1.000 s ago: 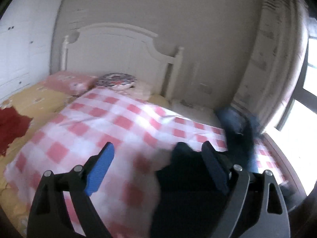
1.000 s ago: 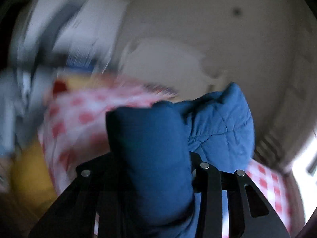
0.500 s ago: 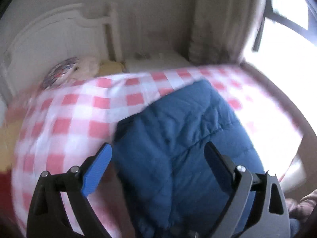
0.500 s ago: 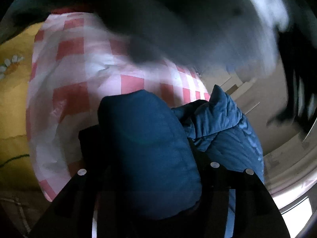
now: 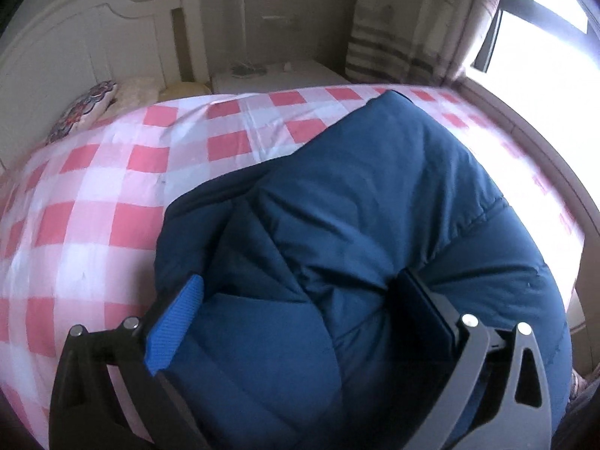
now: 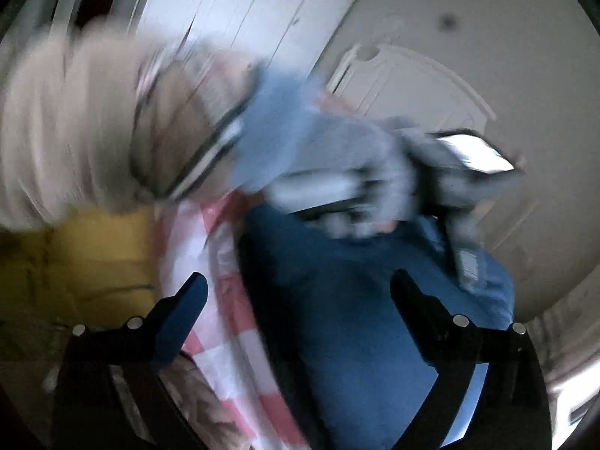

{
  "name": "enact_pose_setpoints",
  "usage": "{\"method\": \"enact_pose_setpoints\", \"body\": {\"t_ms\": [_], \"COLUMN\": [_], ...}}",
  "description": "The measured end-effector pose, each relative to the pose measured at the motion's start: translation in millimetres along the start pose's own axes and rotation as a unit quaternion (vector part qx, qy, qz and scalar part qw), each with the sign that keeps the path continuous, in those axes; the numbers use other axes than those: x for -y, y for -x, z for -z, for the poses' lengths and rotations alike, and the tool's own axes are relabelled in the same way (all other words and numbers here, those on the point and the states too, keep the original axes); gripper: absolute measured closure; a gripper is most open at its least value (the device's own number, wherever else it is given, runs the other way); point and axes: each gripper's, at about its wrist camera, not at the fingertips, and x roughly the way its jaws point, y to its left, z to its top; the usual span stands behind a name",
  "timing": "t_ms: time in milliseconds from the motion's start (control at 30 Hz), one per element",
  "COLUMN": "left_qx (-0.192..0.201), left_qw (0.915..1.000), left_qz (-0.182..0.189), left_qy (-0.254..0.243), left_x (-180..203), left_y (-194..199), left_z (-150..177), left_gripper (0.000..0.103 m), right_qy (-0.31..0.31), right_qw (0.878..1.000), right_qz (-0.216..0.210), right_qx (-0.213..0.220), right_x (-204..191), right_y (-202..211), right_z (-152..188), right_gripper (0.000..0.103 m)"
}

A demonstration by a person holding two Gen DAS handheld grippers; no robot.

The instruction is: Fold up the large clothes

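Note:
A dark blue quilted jacket (image 5: 375, 195) lies bunched on the pink-and-white checked bed cover (image 5: 112, 187). My left gripper (image 5: 300, 281) points down at it. Its jaws are opening wide, and a puffy fold of the jacket bulges between the fingers. In the right wrist view the jacket (image 6: 337, 300) sits between the fingers of my right gripper (image 6: 300, 279). Those jaws are opening too, with a gap showing beside the left finger. A blurred pale sleeve (image 6: 75, 120) and a light blue gloved hand (image 6: 285, 138) cross above the jacket.
A white headboard (image 5: 75, 37) and pillows (image 5: 86, 108) stand at the back left. Beside the bed are a white bedside table (image 5: 277, 75), a striped curtain (image 5: 393, 37) and a bright window (image 5: 543, 37). A yellow sheet (image 6: 93, 247) and white wardrobe doors (image 6: 243, 0) lie left.
My left gripper swung right and dropped onto the jacket, which now lies on the bed. My right gripper let go of the jacket fold and its jaws spread wide.

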Motion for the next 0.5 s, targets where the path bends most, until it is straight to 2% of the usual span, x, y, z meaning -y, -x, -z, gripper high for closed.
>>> {"method": "enact_pose_setpoints", "body": {"t_ms": [67,133,167,233,300,400,467,500], "left_qx": [0.011,0.021,0.025,0.033,0.038,0.046,0.051,0.053], "left_qw": [0.9999,0.9997,0.9997,0.9994,0.9992,0.9986,0.998,0.9975], "left_qz": [-0.002,-0.006,-0.006,-0.006,-0.005,-0.007,-0.006,-0.001], "left_qy": [0.004,0.006,0.007,0.01,0.014,0.023,0.036,0.047], "left_x": [1.1,1.8,1.8,1.2,-0.2,-4.0,-9.2,-13.9], "left_y": [4.3,7.1,8.0,11.5,12.3,13.7,14.3,13.7], "left_z": [2.2,5.0,6.4,9.8,11.6,15.0,17.3,19.1], "left_gripper": [0.002,0.002,0.002,0.002,0.002,0.002,0.002,0.002], "right_qy": [-0.071,-0.135,-0.162,-0.226,-0.269,-0.301,-0.303,-0.296], "right_qw": [0.997,0.989,0.985,0.972,0.961,0.951,0.95,0.952], "right_qz": [0.032,0.046,0.049,0.057,0.067,0.063,0.053,0.043], "right_qx": [0.021,0.025,0.025,0.014,-0.005,-0.032,-0.053,-0.073], "right_x": [52.3,106.2,128.2,183.5,230.2,270.6,279.5,277.9], "right_y": [18.0,22.7,20.1,2.7,-25.1,-68.1,-95.3,-126.7], "right_z": [5.2,14.1,17.7,25.4,32.4,32.5,31.5,29.6], "right_gripper": [0.016,0.019,0.025,0.032,0.044,0.054,0.062,0.063]}}
